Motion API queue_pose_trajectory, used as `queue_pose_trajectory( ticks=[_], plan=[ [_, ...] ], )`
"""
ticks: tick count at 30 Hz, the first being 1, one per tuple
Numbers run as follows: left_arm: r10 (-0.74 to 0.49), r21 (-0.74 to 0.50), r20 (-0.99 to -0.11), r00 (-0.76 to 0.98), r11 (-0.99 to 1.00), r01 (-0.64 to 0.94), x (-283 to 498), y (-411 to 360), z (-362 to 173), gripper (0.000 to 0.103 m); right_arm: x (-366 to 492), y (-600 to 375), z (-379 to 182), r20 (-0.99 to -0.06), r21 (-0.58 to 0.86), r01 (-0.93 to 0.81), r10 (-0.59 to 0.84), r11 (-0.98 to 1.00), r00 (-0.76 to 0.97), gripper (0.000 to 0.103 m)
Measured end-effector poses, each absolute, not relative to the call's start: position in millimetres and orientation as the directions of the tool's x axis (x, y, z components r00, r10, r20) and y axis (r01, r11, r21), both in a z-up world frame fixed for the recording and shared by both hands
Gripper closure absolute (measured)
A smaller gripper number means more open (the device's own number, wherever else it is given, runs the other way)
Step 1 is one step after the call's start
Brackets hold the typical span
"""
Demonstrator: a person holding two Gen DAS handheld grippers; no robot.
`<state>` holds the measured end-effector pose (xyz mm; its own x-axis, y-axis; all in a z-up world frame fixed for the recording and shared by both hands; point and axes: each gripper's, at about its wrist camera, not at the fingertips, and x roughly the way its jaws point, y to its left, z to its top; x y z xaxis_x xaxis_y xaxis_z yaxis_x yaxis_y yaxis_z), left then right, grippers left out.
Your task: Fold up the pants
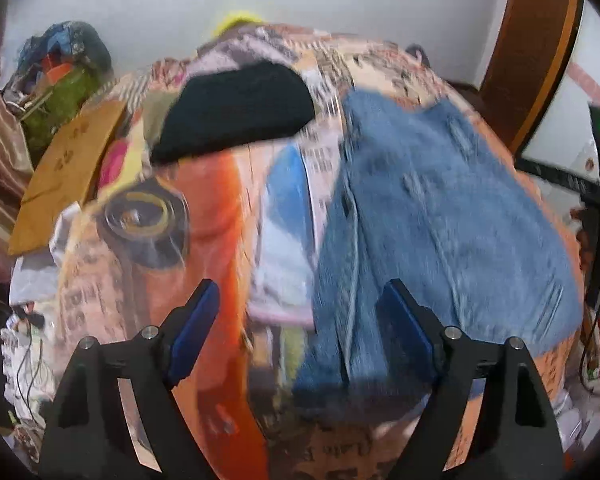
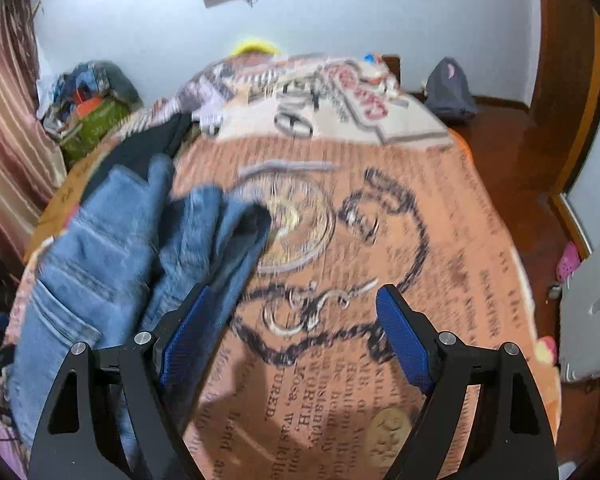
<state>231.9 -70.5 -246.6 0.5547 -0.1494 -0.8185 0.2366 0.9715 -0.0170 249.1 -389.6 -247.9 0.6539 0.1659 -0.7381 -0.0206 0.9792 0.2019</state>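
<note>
Denim pants (image 1: 432, 220), blue jeans, lay on a bed covered w/ a printed orange-and-cream bedspread (image 2: 440, 240). In the left wrist view they sprawled over the right half of the bed, roughly flat, w/ a long seam running down the near part. In the right wrist view the same jeans sat at the left side, bunched, one end flopped over itself near a round clock-like print. A folded black garment (image 1: 236, 112) lay further back on the bed, apart from the jeans in the left view.

Left gripper (image 1: 300, 332) stood wide, nothing between its blue pads; it hung above the near edge of the denim, not touching as far as the blurred frame showed. Right gripper (image 2: 296, 336) was wide too, empty, over bare bedspread just beside the jeans' edge; its left finger overlapped the denim in the pic, contact unclear.

Handling, as a guess: denim looked fairly thick & heavy for cloth, soft but w/ some body, so it should drape, not slip much, and hold a crease OK. Not fragile. Best bites prob. at stiff stitched parts: waistband corners, hems or the side seam, pinching all layers so the under-layer wouldn't lag. Both frames were motion-blurred, so exact waistband & hem locations couldn't be told.
</note>
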Motion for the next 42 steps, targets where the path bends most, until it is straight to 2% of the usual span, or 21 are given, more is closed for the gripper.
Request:
queue_pose_trajectory(
  ticks=[5, 10, 12, 14, 17, 20, 24, 28, 34, 39, 42],
  plan=[
    [-0.204, -0.043, -0.770, 0.604, 0.962, 0.270, 286.8, -78.0, -219.7, 0.018, 250.2, -377.4, -220.8, -0.688, 0.216, -0.067, 0.201, 0.974, 0.697, 0.021],
    [-0.236, -0.046, -0.778, 0.582, 0.946, 0.321, 349.7, -107.8, -232.3, 0.018, 274.9, -344.2, -220.7, -0.678, 0.154, -0.145, 0.211, 0.977, 0.704, 0.021],
    [-0.235, -0.037, -0.794, 0.561, 0.939, 0.342, 365.7, -120.2, -244.5, 0.018, 288.3, -334.3, -227.4, -0.686, 0.129, -0.162, 0.206, 0.978, 0.698, 0.028],
    [-0.231, -0.021, -0.808, 0.542, 0.931, 0.365, 380.5, -133.2, -260.4, 0.018, 302.5, -330.9, -237.4, -0.704, 0.111, -0.161, 0.192, 0.981, 0.684, 0.050],
    [-0.229, -0.024, -0.802, 0.551, 0.935, 0.354, 394.3, -137.1, -273.7, 0.012, 321.2, -334.5, -254.9, -0.742, 0.133, -0.167, 0.210, 0.977, 0.636, 0.057],
    [-0.241, -0.044, -0.807, 0.538, 0.934, 0.354, 408.8, -135.4, -284.3, 0.011, 328.7, -336.5, -270.6, -0.762, 0.130, -0.187, 0.219, 0.974, 0.610, 0.058],
    [-0.199, -0.007, -0.824, 0.531, 0.940, 0.342, 424.3, -139.2, -302.0, 0.008, 333.5, -336.5, -280.6, -0.777, 0.121, -0.220, 0.230, 0.968, 0.586, 0.058],
    [-0.217, -0.053, -0.844, 0.491, 0.944, 0.325, 434.9, -135.3, -309.6, 0.008, 334.7, -336.4, -282.2, -0.787, 0.106, -0.222, 0.218, 0.969, 0.576, 0.057],
    [-0.157, 0.029, -0.806, 0.571, 0.953, 0.302, 414.5, -115.9, -265.4, 0.012, 316.1, -341.8, -252.8, -0.774, 0.051, -0.177, 0.151, 0.983, 0.615, 0.057],
    [-0.199, 0.008, -0.786, 0.585, 0.944, 0.331, 373.2, -92.6, -227.8, 0.012, 278.5, -343.3, -222.4, -0.743, 0.008, -0.175, 0.123, 0.985, 0.657, 0.054],
    [-0.214, 0.011, -0.779, 0.590, 0.935, 0.353, 342.1, -89.0, -215.2, 0.011, 255.3, -344.1, -207.0, -0.724, 0.031, -0.163, 0.135, 0.986, 0.676, 0.052]
  ],
)
